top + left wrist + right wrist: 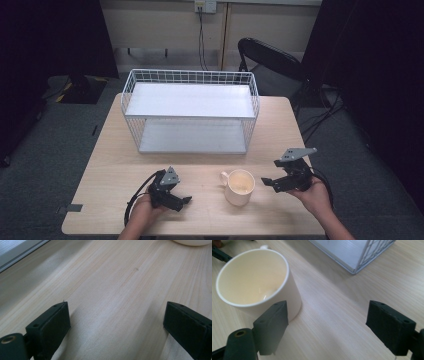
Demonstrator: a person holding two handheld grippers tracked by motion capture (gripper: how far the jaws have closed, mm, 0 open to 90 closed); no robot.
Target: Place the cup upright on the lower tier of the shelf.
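Cream ceramic mug (239, 186): standing upright on the pale wooden table (110, 170), between both grippers.
Right gripper (337, 327): gaping wide, gripping nothing; its view is showing the mug's hollow just beyond its left jaw.
Left gripper (116, 325): spreading wide, empty, over bare wood.
High view: showing the white wire two-tier rack (191, 110) beyond both.

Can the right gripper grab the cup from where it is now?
Probably yes. The right gripper is open and sits just beside the cup on the table, with nothing between them. The cup's handle points away, toward the left gripper.
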